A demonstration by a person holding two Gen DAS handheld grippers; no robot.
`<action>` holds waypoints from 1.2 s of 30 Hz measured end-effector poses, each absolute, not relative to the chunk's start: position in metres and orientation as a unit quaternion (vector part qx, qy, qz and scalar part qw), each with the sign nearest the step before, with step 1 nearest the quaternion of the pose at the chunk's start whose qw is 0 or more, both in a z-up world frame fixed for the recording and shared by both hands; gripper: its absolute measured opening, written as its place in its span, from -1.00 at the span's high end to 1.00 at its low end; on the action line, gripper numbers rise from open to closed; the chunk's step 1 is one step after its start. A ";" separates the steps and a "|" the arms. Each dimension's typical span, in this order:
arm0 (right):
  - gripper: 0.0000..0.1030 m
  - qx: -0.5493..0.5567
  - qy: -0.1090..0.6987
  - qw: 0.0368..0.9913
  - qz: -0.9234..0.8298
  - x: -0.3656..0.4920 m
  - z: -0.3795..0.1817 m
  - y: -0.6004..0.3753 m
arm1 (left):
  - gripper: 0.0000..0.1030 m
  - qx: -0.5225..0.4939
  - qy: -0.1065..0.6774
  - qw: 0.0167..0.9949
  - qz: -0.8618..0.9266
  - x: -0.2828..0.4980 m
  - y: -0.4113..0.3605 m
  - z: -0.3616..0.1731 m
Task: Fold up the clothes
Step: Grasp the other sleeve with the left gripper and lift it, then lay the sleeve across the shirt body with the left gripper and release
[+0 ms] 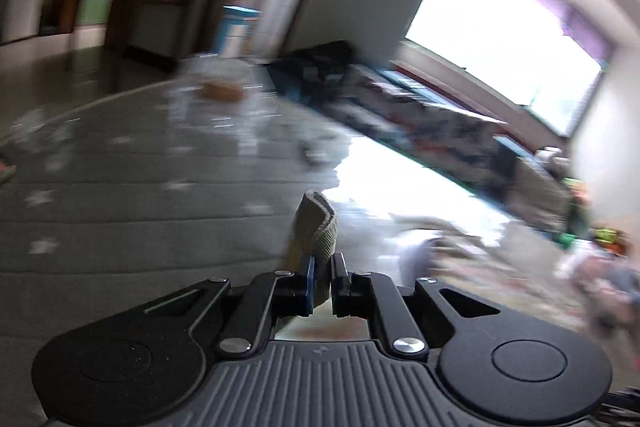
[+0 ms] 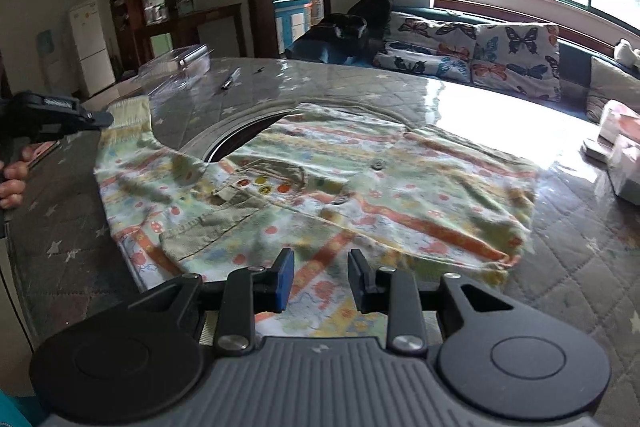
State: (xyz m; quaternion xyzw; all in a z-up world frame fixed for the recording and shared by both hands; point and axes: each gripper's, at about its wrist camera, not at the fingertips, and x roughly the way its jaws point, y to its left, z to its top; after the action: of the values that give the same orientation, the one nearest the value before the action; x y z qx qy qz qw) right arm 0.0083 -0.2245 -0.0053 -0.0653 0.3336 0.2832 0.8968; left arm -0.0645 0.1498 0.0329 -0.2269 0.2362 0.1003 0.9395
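A small patterned shirt (image 2: 320, 183), pale green with orange stripes and mushroom prints, lies spread on the grey quilted table cover (image 2: 560, 267). My right gripper (image 2: 320, 283) is open and empty, just above the shirt's near hem. My left gripper (image 1: 322, 281) is shut on a ribbed cuff (image 1: 320, 227) of the shirt's sleeve. In the right wrist view the left gripper (image 2: 102, 118) is at the far left, holding the sleeve end (image 2: 128, 115) stretched out. The left wrist view is motion-blurred.
A clear plastic box (image 2: 180, 67) and a pen (image 2: 231, 79) lie at the table's far side. White packets (image 2: 616, 147) sit at the right edge. A sofa with butterfly cushions (image 2: 480, 51) stands behind the table under the window.
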 end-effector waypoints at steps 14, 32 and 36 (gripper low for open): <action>0.44 -0.008 0.319 0.922 0.219 0.000 0.001 -0.285 | 0.85 -0.223 0.259 0.921 -0.188 -0.038 -0.003 0.062; 0.44 0.030 0.346 0.911 0.222 0.012 -0.007 -0.283 | 0.40 -0.165 0.328 0.899 -0.240 -0.037 -0.038 0.024; 0.44 0.030 0.363 0.904 0.224 0.022 -0.018 -0.273 | 0.36 -0.162 0.321 0.914 -0.186 -0.032 -0.003 0.023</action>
State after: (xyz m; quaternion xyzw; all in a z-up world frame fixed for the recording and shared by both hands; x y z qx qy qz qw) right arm 0.0221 -0.2726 -0.0182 0.0301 0.3633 0.2245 0.9037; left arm -0.0315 -0.0032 0.0228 -0.1617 0.3214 -0.1857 0.9144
